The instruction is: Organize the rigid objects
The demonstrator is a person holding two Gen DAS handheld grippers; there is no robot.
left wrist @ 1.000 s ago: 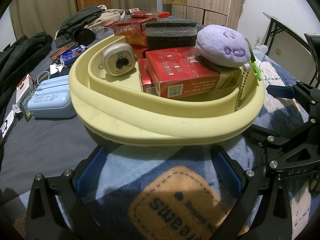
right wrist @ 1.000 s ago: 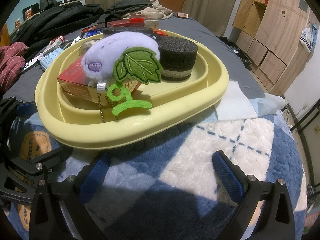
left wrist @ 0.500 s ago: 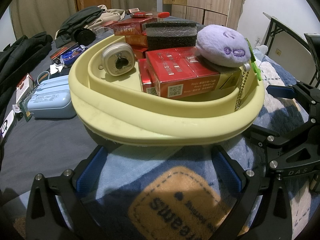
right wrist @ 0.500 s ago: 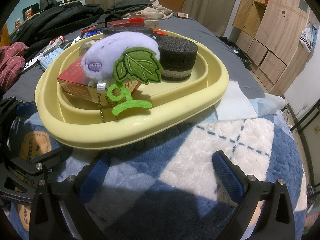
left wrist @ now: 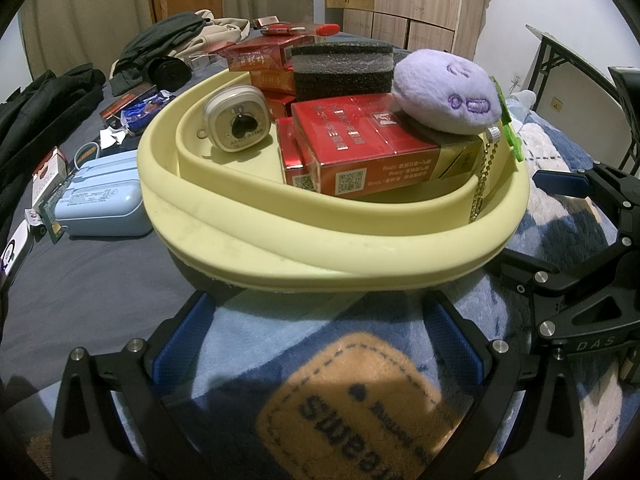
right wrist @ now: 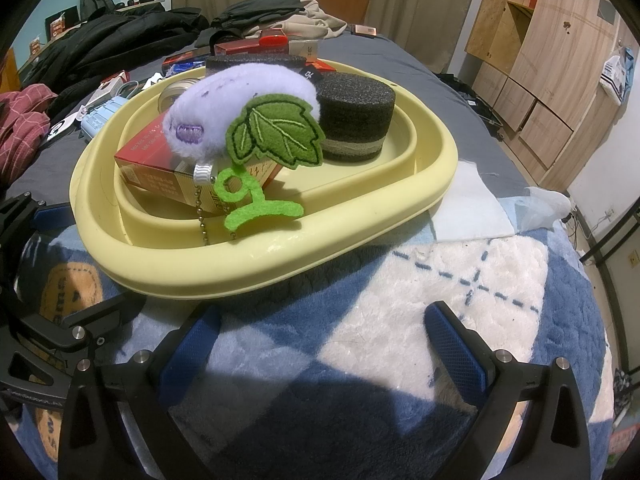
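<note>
Both grippers' fingers (left wrist: 182,344) open, yellow tray (left wrist: 320,236) just ahead.

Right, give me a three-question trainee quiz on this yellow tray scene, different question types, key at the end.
1. True or false: the purple plush toy rests on a red carton inside the yellow tray.
2. Multiple choice: the left tool is A) shut on the tray rim, B) open, holding nothing, C) shut on the blanket.
3. Fill in: in the left wrist view, the object lying on the bed just outside the tray, to its left, is a light ____ case.

Key: 1 true; 2 B; 3 blue.
</note>
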